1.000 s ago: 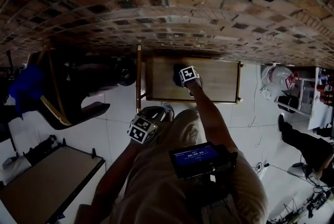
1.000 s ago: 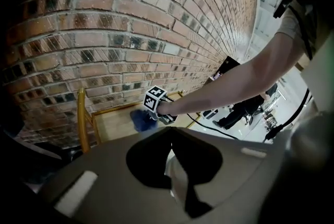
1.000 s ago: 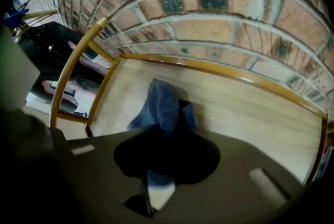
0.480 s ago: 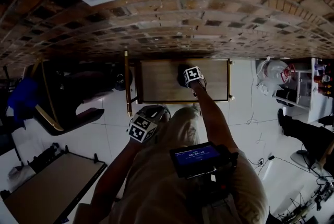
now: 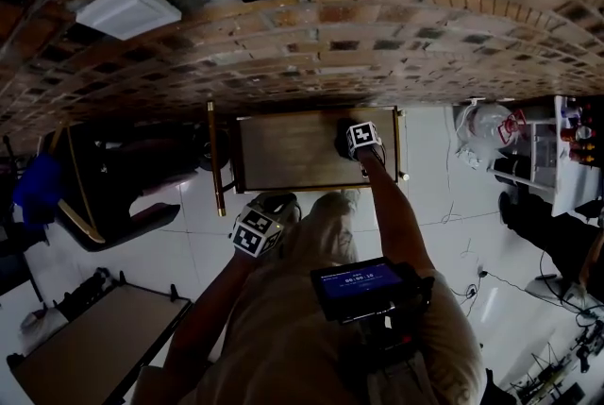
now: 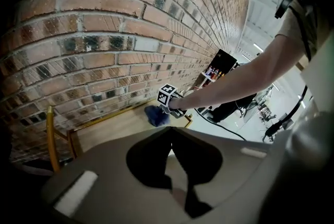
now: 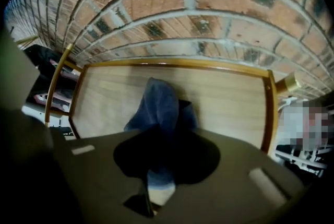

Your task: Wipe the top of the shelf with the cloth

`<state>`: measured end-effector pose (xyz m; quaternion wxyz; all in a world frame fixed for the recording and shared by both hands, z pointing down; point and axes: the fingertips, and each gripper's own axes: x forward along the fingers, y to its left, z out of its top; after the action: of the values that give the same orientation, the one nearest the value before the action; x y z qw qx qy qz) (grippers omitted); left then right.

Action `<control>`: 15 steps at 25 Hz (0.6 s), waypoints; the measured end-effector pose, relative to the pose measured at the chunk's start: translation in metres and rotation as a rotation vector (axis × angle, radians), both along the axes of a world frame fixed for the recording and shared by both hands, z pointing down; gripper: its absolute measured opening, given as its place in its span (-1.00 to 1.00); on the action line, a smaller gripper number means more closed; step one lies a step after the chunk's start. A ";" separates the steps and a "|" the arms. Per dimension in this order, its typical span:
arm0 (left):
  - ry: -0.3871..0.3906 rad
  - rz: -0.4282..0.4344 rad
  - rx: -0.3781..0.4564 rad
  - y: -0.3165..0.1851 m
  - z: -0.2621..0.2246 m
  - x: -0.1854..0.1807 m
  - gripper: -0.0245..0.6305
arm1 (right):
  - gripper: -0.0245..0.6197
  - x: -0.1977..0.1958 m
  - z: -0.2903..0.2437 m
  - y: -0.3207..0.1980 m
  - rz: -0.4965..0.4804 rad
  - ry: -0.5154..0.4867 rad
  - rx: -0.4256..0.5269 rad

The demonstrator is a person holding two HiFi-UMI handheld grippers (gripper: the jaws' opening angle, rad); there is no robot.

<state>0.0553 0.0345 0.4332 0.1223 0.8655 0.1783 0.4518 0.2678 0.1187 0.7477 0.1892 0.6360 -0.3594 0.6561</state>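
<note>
The wooden shelf top (image 5: 293, 150) with brass rails stands against the brick wall. My right gripper (image 5: 362, 142) rests on its right part, shut on a blue cloth (image 7: 159, 105) that lies bunched on the wood (image 7: 229, 97). From the left gripper view the cloth (image 6: 155, 115) shows under the right gripper's marker cube (image 6: 167, 95). My left gripper (image 5: 257, 231) hangs low near the person's hip, short of the shelf's front edge. Its jaws (image 6: 170, 131) meet with nothing between them.
The brick wall (image 5: 311, 44) rises right behind the shelf. A dark chair (image 5: 113, 177) stands to the left and a table (image 5: 90, 351) at lower left. At the right are a white bag (image 5: 481, 134), a rack with bottles (image 5: 566, 148) and floor cables (image 5: 472, 271).
My right gripper has slid the cloth rightwards along the shelf top, from near its middle to its right part. The left gripper has stayed in place.
</note>
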 end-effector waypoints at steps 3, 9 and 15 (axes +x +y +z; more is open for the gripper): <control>0.004 0.015 0.004 0.008 0.001 0.010 -0.92 | -0.70 0.009 0.006 0.014 0.010 -0.013 0.009; -0.003 0.036 0.011 0.023 -0.002 0.024 -0.92 | -0.70 0.039 0.001 0.046 -0.007 0.056 -0.027; -0.004 0.047 0.008 0.036 -0.001 0.037 -0.92 | -0.70 0.064 -0.003 0.071 0.007 0.110 -0.066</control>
<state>0.0925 0.0706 0.4318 0.1085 0.8607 0.1966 0.4570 0.3322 0.1899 0.7449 0.2272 0.6659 -0.3243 0.6323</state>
